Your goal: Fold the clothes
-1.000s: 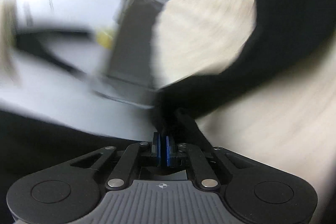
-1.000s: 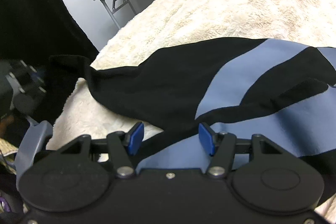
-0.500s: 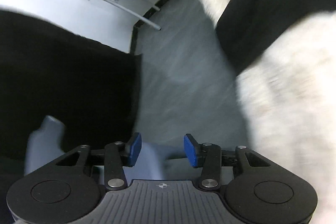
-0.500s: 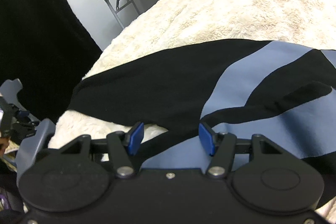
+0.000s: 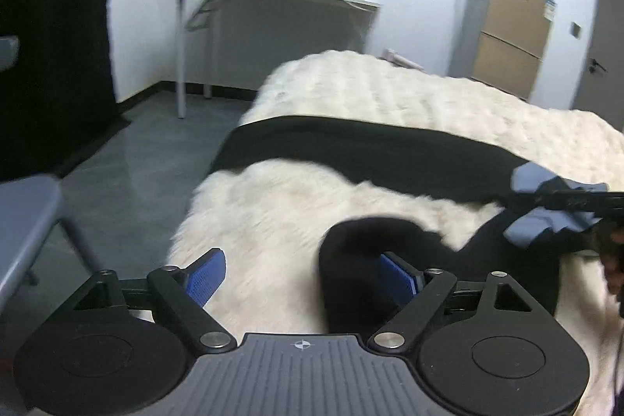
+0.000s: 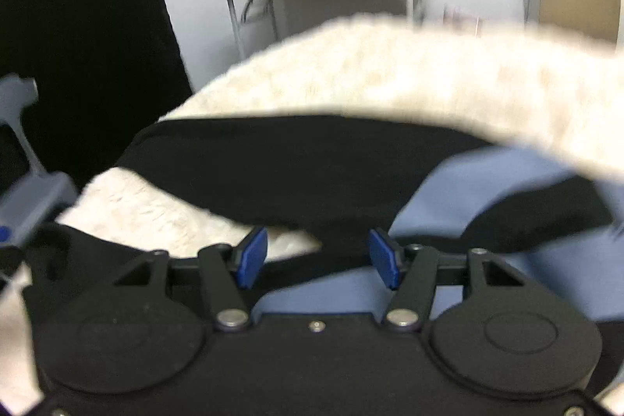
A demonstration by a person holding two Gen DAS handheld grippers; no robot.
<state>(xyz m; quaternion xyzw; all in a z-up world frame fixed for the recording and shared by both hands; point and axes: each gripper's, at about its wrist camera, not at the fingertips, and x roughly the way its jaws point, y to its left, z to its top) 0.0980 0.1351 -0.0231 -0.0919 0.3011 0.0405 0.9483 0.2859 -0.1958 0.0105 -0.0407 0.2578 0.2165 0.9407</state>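
Black and blue-grey fabric, the garment (image 5: 390, 151), is lying across the fluffy cream blanket (image 5: 409, 96) on the bed, its long axis running left to right ahead of both our tools. We are opening the left gripper (image 5: 300, 271) wide; a dark fold of sleeve (image 5: 351, 240) is draped against its right pad, though nothing is pressed between the jaws. We are holding the right gripper (image 6: 318, 256) about half spread over the cloth, pinching nothing. The black end is reaching toward the bed's left edge, nearer our left hand, so we judge that side is best placed for the next grab.
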